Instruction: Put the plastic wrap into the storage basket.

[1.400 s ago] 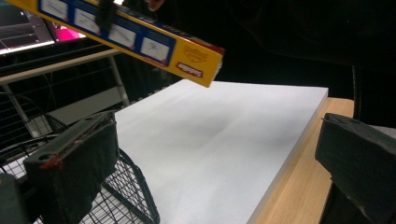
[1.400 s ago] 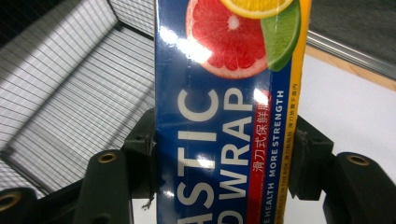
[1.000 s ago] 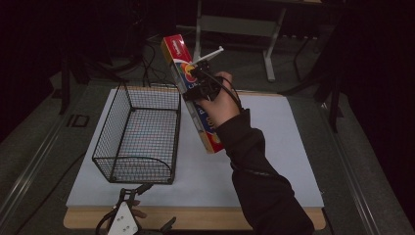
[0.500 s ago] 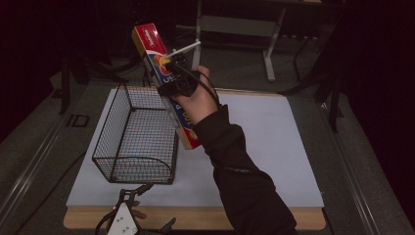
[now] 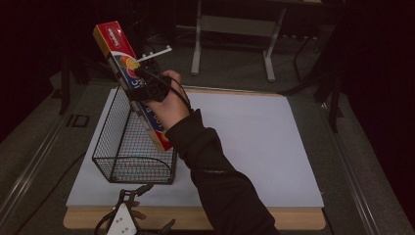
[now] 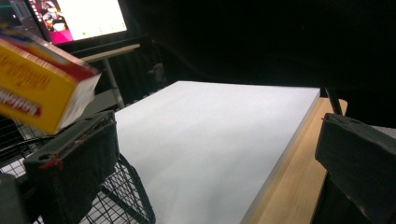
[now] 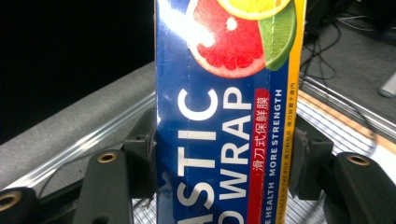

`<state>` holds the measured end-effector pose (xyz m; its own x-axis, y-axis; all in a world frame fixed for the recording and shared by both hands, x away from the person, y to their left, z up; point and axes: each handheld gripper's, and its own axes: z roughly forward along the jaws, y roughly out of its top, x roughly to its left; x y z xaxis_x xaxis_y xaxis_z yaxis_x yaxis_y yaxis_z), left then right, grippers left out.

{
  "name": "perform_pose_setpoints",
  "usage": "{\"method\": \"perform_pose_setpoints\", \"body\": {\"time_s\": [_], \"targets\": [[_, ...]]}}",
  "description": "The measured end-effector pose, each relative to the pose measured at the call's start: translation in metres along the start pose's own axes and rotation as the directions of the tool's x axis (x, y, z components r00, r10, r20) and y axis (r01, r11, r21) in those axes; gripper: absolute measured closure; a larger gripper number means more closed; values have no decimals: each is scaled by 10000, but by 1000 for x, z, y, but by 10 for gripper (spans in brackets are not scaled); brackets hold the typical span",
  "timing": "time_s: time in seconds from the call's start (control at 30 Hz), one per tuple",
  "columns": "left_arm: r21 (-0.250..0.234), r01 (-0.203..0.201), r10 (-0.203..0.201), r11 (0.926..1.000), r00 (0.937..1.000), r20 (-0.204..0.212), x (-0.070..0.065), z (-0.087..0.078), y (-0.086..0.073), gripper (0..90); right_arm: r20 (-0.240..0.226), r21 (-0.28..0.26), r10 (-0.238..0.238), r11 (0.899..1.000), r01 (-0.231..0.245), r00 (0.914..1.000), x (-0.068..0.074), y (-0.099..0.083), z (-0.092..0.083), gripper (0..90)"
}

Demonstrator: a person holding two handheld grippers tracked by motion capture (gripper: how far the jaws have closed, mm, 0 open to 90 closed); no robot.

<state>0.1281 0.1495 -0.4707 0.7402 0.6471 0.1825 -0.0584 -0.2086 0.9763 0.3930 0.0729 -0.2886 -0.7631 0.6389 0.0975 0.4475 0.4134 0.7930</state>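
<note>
Box [image 5: 133,78] has moved left, now above the basket [image 5: 128,147]; right tongs [image 5: 147,90] pinch it, left tongs [image 5: 128,215] spread, idle; lowering in looks next.

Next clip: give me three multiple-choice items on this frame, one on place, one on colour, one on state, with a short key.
1. Where is the plastic wrap box?
A. lying on the white mat
B. held above the wire basket
C. on the floor

2. What colour is the box's printed front?
A. blue
B. green
C. black

3. How is the right gripper?
A. open, empty
B. shut on the box
C. resting on the table

Key: B, its lower end hangs over the basket's rim; A, blue with white lettering; B, both pads press the box's sides.
</note>
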Motion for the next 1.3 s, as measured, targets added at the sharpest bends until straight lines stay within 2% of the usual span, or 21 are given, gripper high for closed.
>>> {"method": "perform_pose_setpoints", "body": {"time_s": [0.03, 0.2, 0.43, 0.6, 0.63, 0.73, 0.8, 0.83, 0.87, 0.93, 1.0, 1.03, 1.1, 1.13, 1.2, 1.23, 1.3], "targets": [[0, 0, 0, 10000, 10000, 0, 0, 0, 0, 1, 0, 0, 0, 10000, 0, 10000, 0, 0, 0, 399], [13, -35, 35, 10000, 10000, 23, -1, 0, 0, 1, 126, -178, 82, 9998, -80, 9999, 6, -12, 28, 399], [17, -29, 29, 10000, 10000, 5, 0, -1, 0, 1, 368, 59, 627, 9980, -630, 9974, -3, -28, 58, 399], [28, -35, 35, 10000, 10000, 22, 0, -1, 0, 1, 485, 193, 1004, 9947, -1015, 9938, -8, -40, 71, 399], [31, -59, 59, 10000, 10000, 25, -1, -1, 0, 1, 410, 426, 1262, 9909, -1279, 9912, -10, -47, 78, 399], [48, -53, 53, 10000, 10000, 22, 0, -1, -1, 1, 502, 831, 1545, 9839, -1583, 9867, -11, -57, 87, 399], [44, -47, 47, 10000, 10000, 20, 0, -1, 0, 1, 575, 1014, 1579, 9814, -1631, 9858, -11, -60, 90, 399], [13, -27, 27, 10000, 10000, 22, 0, -1, 0, 1, 745, 1318, 1631, 9763, -1718, 9838, -12, -66, 96, 399], [13, -27, 27, 10000, 10000, 22, 0, -1, 0, 1, 745, 1318, 1631, 9763, -1718, 9838, -12, -66, 96, 399], [19, -40, 40, 10000, 10000, 11, 0, -1, 0, 1, 679, 1617, 1751, 9695, -1840, 9822, -17, -74, 103, 398], [8, -45, 45, 10000, 10000, 15, 0, -1, 0, 1, 679, 1617, 1751, 9695, -1840, 9822, -17, -74, 103, 398], [12, -58, 58, 10000, 10000, 28, 0, -1, 0, 1, 867, 1794, 1798, 9647, -1929, 9799, -19, -81, 107, 398], [17, -28, 28, 10000, 10000, 17, 0, -1, 0, 1, 825, 1997, 2087, 9545, -2213, 9745, -21, -83, 110, 397], [17, -28, 28, 10000, 10000, 17, 0, -1, 0, 1, 825, 1997, 2087, 9545, -2213, 9745, -21, -83, 110, 397], [2, -39, 39, 10000, 10000, 0, 0, -1, 0, 1, 933, 2192, 2184, 9472, -2340, 9714, -21, -85, 113, 397], [4, -41, 41, 10000, 10000, -1, 0, -1, 0, 1, 974, 2403, 2255, 9399, -2427, 9694, -21, -86, 117, 396], [8, -50, 50, 10000, 10000, 4, 0, -1, 0, 1, 1006, 2504, 2295, 9359, -2479, 9681, -21, -89, 120, 396]]}}
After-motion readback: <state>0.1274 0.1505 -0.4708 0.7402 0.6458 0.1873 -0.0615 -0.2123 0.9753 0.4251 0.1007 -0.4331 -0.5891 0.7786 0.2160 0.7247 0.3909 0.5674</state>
